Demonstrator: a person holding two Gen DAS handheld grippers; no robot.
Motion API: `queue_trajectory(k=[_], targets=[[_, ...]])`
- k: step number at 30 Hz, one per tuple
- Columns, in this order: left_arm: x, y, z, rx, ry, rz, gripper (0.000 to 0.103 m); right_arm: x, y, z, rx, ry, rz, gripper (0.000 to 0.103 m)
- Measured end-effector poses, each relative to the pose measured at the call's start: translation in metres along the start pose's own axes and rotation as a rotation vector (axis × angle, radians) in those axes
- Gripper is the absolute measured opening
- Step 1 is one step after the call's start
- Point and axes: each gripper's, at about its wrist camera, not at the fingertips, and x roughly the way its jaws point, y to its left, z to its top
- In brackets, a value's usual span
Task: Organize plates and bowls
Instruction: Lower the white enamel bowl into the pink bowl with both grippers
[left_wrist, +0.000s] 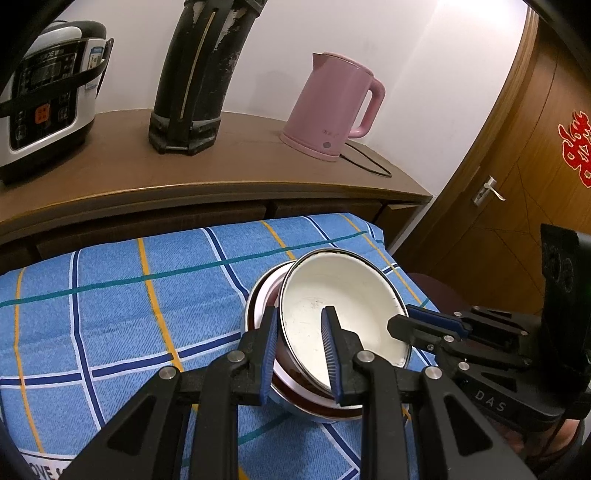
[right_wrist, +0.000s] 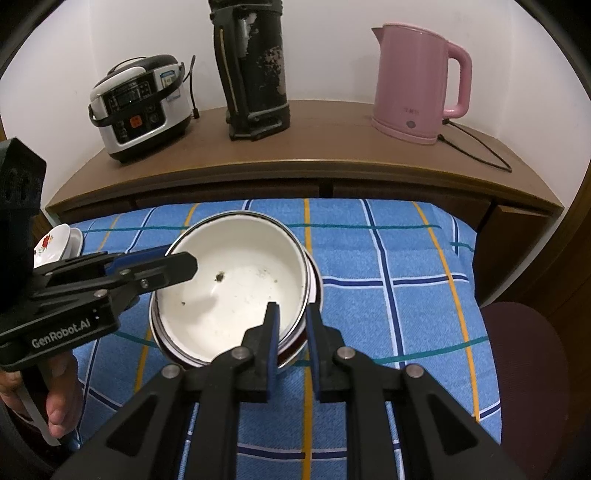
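From the left wrist we see our left gripper (left_wrist: 301, 347) clamped on the near rim of the white bowl (left_wrist: 343, 306), tilted on stacked bowls (left_wrist: 258, 306). From the right wrist, our right gripper (right_wrist: 293, 347) pinches its opposite rim above the blue checked cloth (right_wrist: 388, 295).

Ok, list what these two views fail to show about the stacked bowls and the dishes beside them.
- How many bowls sit under the top white bowl: both wrist views show only rims, hidden by the top bowl.
- Near rim of the stack: covered in the left wrist view by the left hand-held gripper, and in the right wrist view by the right hand-held gripper.
- Small flowered dishes: right wrist view only, partly behind the left hand-held gripper, so their count is unclear.
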Motion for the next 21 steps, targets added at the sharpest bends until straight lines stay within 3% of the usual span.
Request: queue_trajectory(k=[21], targets=[[0.0001,-0.0010,-0.0007,0.000,0.000,-0.001,0.026,0.0033,-0.0002,0.0011,-0.003,0.002,-0.002,0.016]])
